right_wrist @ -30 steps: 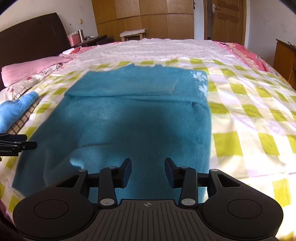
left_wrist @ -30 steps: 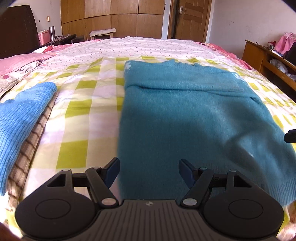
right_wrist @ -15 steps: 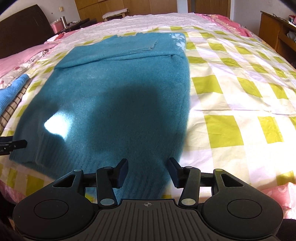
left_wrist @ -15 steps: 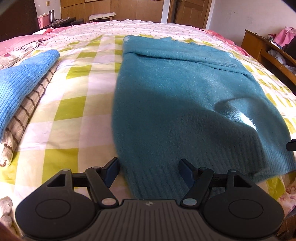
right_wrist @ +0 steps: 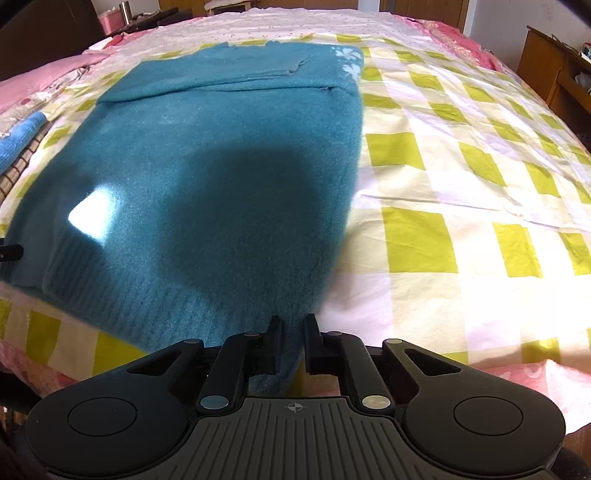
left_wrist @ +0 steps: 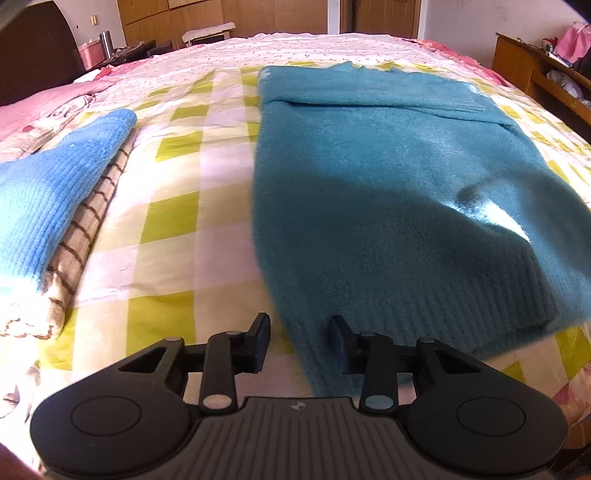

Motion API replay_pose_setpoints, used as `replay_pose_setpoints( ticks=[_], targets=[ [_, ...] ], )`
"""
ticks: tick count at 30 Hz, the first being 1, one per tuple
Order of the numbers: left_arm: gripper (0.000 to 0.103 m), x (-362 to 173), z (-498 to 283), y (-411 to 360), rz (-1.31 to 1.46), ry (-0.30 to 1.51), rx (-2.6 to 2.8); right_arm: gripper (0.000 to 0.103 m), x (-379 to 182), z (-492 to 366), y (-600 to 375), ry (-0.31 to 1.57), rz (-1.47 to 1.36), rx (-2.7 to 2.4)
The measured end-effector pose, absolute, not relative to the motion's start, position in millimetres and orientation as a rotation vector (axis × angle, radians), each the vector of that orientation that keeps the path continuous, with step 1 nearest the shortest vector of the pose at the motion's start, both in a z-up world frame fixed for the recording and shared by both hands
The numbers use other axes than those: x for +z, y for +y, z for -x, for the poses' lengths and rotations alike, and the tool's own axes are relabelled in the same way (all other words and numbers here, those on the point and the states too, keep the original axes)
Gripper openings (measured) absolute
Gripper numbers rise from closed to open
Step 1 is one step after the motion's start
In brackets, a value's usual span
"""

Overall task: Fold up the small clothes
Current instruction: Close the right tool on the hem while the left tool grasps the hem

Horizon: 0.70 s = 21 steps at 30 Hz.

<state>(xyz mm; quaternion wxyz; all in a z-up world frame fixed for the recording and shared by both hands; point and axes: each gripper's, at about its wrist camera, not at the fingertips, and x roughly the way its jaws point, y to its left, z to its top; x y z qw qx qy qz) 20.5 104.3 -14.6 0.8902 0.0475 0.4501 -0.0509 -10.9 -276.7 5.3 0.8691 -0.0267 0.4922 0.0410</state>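
Bed (left_wrist: 177, 236) under yellow-green checked sheet, wooden wardrobe (left_wrist: 229, 14) and door beyond. Teal sweater (left_wrist: 388, 192) flat on bed ahead of both tongs, sleeves folded across top. Left tongs (left_wrist: 300, 341) released, straddling hem's left corner. Right tongs (right_wrist: 294, 341) clenched on hem's right corner. Left view alone: folded blue knit (left_wrist: 55, 184) on checked cloth (left_wrist: 92, 221), left of tongs. Right view alone: white flowers (right_wrist: 349, 59) on sweater shoulder.

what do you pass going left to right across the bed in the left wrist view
light blue knit → brown checked cloth under it → bare strip of yellow-green checked sheet → teal sweater, its near hem corner between the left gripper fingers
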Motion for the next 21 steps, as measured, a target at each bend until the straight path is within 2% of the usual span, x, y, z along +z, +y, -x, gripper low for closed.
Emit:
replay_pose_setpoints(
  ticks=[6,10,13,15,18,21],
  targets=[
    [0.042,-12.0,-15.2,104.8,-0.132,0.941,-0.091,0.008,13.1,16.3,-275.3,1.019,0.107,0.085],
    [0.042,-7.4,-14.7,112.2,-0.040,0.937,-0.127,0.009,6.5,9.5,-277.3,1.050,0.068,0.085],
    [0.049,-6.2,-15.6,117.5,0.023,0.930,-0.146,0.018,5.5,9.0,-282.5,1.057,-0.009,0.100],
    [0.052,-9.0,-18.1,116.7,0.030,0.930,-0.150,0.019,6.5,9.6,-287.0,1.054,-0.057,0.111],
    [0.052,-17.5,-24.2,111.9,0.039,0.953,-0.166,0.023,5.4,7.4,-290.4,1.053,-0.117,0.116],
    [0.052,-20.5,-24.4,106.6,0.041,0.947,-0.169,0.033,0.9,4.4,-285.6,1.051,-0.113,0.128]
  ],
)
